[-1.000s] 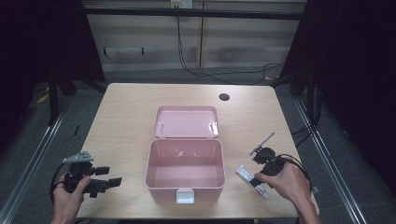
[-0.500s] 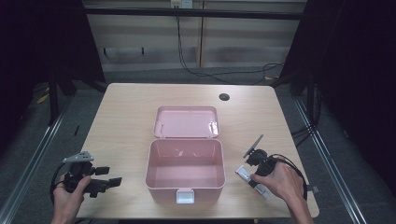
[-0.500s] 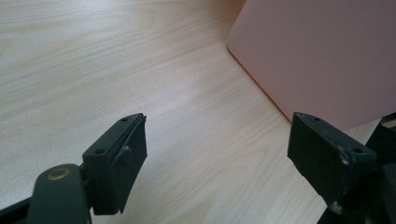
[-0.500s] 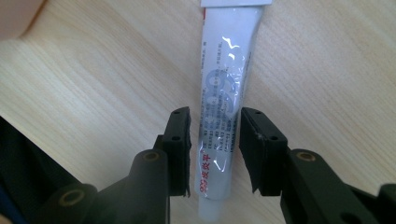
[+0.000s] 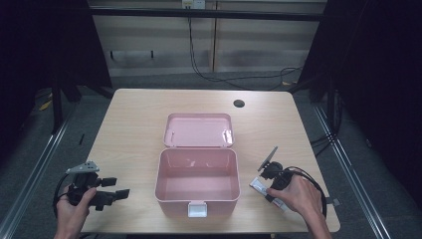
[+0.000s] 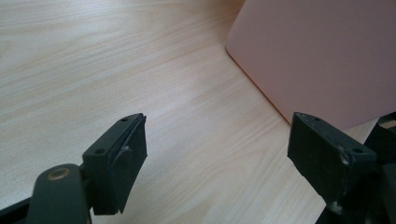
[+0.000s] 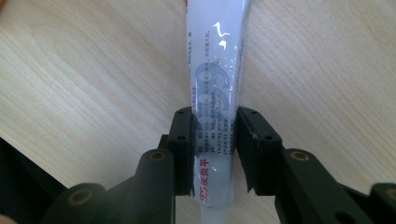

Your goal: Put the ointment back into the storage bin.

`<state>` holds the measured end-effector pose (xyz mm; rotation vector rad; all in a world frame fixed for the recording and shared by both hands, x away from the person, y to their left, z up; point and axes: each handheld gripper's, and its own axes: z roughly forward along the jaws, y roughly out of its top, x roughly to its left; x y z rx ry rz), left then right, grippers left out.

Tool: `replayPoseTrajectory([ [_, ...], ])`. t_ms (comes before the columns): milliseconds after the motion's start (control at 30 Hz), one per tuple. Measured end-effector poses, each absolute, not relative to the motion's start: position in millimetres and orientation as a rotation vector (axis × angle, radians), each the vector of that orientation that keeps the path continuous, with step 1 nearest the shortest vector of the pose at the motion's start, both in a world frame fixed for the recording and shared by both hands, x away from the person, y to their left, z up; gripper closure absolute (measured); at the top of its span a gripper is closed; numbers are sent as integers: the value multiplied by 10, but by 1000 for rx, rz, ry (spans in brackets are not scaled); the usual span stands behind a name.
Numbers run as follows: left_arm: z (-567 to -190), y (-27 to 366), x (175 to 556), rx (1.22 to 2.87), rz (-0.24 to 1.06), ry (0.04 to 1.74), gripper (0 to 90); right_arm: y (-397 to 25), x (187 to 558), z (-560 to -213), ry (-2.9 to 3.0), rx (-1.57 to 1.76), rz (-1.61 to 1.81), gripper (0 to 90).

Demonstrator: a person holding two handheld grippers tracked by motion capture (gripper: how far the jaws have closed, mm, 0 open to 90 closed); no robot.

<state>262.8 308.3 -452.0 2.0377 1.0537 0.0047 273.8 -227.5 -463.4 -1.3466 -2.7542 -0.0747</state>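
white tube (image 7: 217,88): lies flat on the table (image 5: 139,124), at the near right, just right of the open pink box (image 5: 196,181). right gripper (image 7: 215,140) has a jaw on each flank of it, closed onto the tube across its width; the tube's long axis runs straight out along the jaws, away from the camera. judgement: likely next move is lift and carry to the box, which lies to the left of this gripper, close by; the right hand (image 5: 293,194) is far the nearer one.

left gripper (image 6: 217,144): jaws spread wide, nothing between them, held low at the near left of the table, box wall just ahead to its right.

right gripper view gives the pad contact and the blue and red print; the high view gives the tube (image 5: 261,186) relative to the box, lid (image 5: 199,130) laid back, interior looks bare.
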Motion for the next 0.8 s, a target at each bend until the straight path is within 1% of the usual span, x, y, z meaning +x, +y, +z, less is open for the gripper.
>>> replayPoseTrajectory([
  [367,-4514,3088,2626,2036,5,1053,197,-2266,2738,-4647,-2752,-1376,-79,692],
  [467,-4514,3088,2628,2037,6,1053,197,-2279,2740,-4626,-2760,-1382,-101,713],
  [800,-4513,3086,2626,2036,4,1049,197,-2320,2714,-4603,-2734,-1380,-155,715],
])
